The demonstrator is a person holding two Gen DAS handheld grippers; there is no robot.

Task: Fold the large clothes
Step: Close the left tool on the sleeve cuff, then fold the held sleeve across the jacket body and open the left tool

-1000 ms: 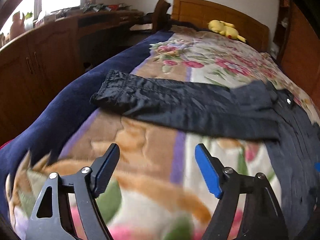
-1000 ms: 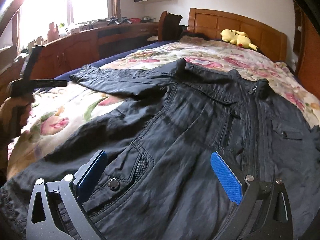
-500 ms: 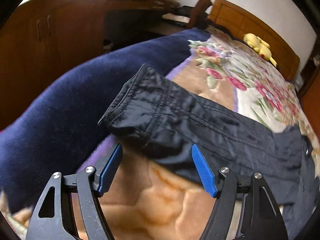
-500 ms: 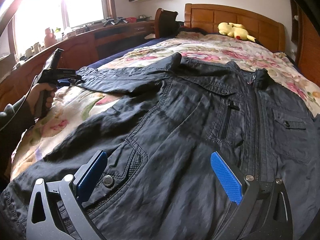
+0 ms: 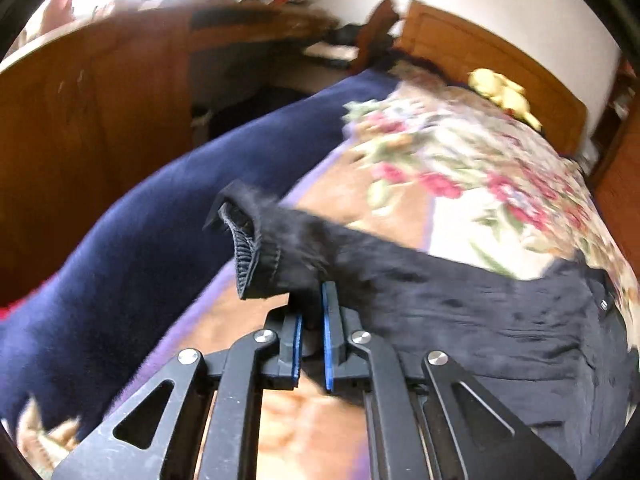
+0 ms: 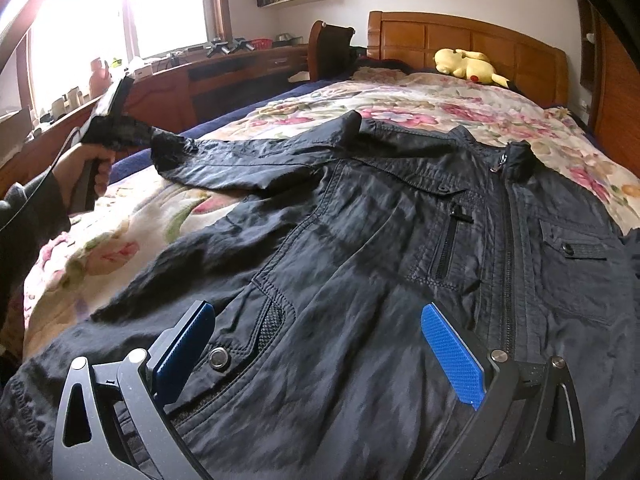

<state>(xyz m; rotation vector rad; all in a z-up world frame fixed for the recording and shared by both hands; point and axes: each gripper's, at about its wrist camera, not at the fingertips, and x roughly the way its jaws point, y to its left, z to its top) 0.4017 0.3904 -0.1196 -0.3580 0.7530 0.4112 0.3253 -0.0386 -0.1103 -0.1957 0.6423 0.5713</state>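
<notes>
Your left gripper (image 5: pixel 311 322) has just closed its jaws, and the blue pads now pinch a fold of the sleeve (image 5: pixel 280 252) right behind the cuff. The cuff end hangs open toward the camera, w/ ribbed knit lining showing inside the opening. That view is motion-blurred, so finer detail of the grip can't be made out.

In the right wrist view you see your left hand (image 6: pixel 86 168) wrapped round the gripper's black handle, w/ the sleeve end bunched at the tool's nose and raised off the bedspread (image 6: pixel 440 100).

Your right gripper (image 6: pixel 320 354) stands wide open w/ nothing between the pads. Its textured blue pads sit low over the hem area, either side of a snap button (image 6: pixel 218 359) and a mesh-edged slanted pocket.

The jacket (image 6: pixel 380 240) lies front-up, spread flat across the bed. It's black, a thin crinkly woven shell w/ a slight sheen, a centre zip, a vertical zip pocket on the chest and a flap pocket w/ button beside it. The collar points toward the wooden headboard (image 6: pixel 460 40).

The bedspread is soft, floral, pink on cream. A navy fleece blanket (image 5: pixel 140 260) runs along its edge. A yellow plush toy (image 6: pixel 468 65) rests by the headboard.
</notes>
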